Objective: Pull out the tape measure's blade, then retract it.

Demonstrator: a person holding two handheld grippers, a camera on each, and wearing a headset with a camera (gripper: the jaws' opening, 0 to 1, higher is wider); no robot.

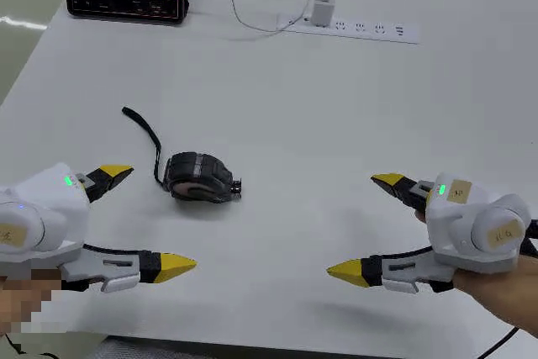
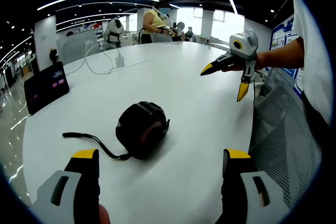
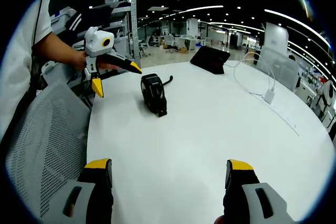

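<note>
Tape measure [image 1: 200,177] lies on its side on the white table [image 1: 336,107], blade wound in, nearer the left gripper [image 1: 158,218] than the right gripper [image 1: 356,224]. Both have their jaws spread wide and hold nothing. I'd pin the case with the left, pinch the hook tab [image 1: 238,186] with the right, and pull level. The right gripper view faces that tab end; the left gripper view faces the wrist strap [image 2: 92,142] side.

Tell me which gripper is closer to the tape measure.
The left gripper, at the head view's left: the tape measure lies just beyond its far jaw tip, while the right gripper, equally open, sits much farther off across the table.
</note>
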